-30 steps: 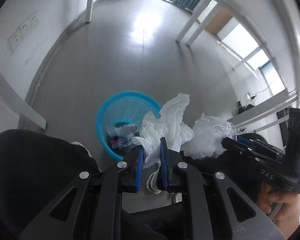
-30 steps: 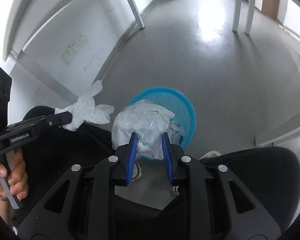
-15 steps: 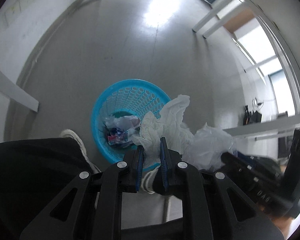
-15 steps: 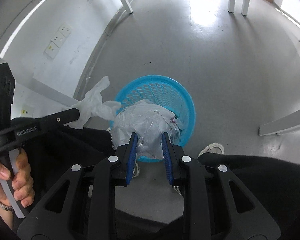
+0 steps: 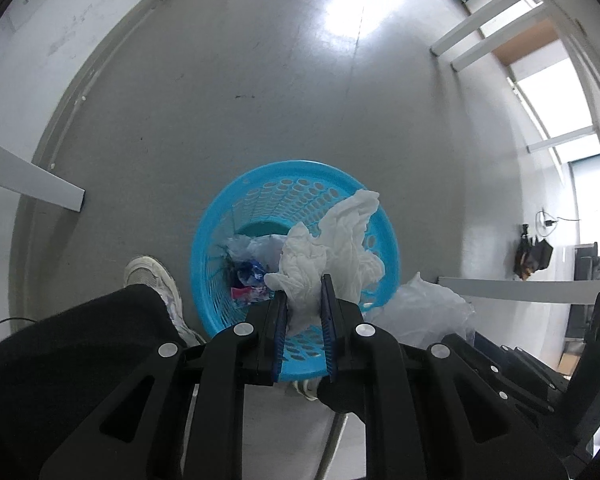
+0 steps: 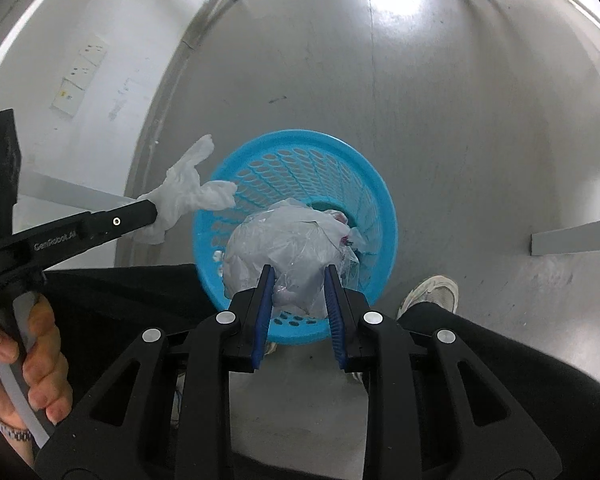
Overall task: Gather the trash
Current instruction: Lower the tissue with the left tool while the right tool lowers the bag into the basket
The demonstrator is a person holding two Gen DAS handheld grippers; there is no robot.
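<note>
A round blue plastic basket [image 5: 220, 216] stands on the grey floor; it also shows in the right wrist view [image 6: 300, 148]. Wrappers and a plastic bag lie in its bottom [image 5: 248, 280]. My left gripper [image 5: 304, 296] is shut on a crumpled white paper towel [image 5: 332, 248] and holds it above the basket's near right rim. My right gripper [image 6: 298, 276] is shut on a crumpled clear plastic bag [image 6: 284, 240] and holds it over the basket's opening. The towel in the left gripper also shows in the right wrist view [image 6: 184, 196], at the basket's left rim.
The person's black trouser legs [image 5: 72, 344] and white shoes [image 5: 152, 276] stand close on both sides of the basket [image 6: 432, 292]. White table legs [image 5: 32, 184] stand to the left and right [image 6: 572, 236]. A wall with sockets [image 6: 80, 76] runs on the left.
Both grippers have moved forward and tilted down, so the towel and the bag now hang over the basket instead of beside it. Both stay shut on their trash.
</note>
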